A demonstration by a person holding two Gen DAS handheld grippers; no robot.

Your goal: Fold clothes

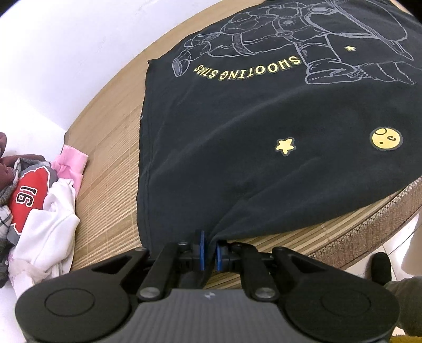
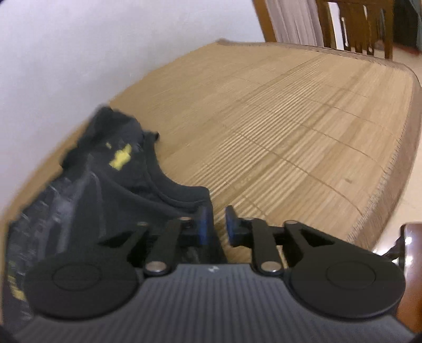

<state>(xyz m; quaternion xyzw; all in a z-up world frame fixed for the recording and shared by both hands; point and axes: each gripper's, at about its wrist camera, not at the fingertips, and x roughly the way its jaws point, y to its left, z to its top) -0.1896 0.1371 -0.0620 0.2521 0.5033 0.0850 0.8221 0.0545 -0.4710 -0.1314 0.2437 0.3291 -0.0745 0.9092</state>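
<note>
Pinching a bunched hem corner of the black T-shirt point(image 1: 263, 126) — left tool point(image 1: 209, 253) clamped. Shirt spread on the bamboo-matted counter point(image 1: 110, 147). Right tool point(image 2: 217, 224) slightly parted, empty — beside the shirt's collar.

Looks like a home, likely a bedroom or living room. Woven bamboo mat point(image 2: 303, 126) spread over the surface beside a plain white wall point(image 1: 66, 52), with a pile of mixed clothes point(image 1: 39, 211) heaped at the left. Wooden chair point(image 2: 353, 23) at the far right, pale tiled floor point(image 1: 395, 248) beyond the near edge.
</note>
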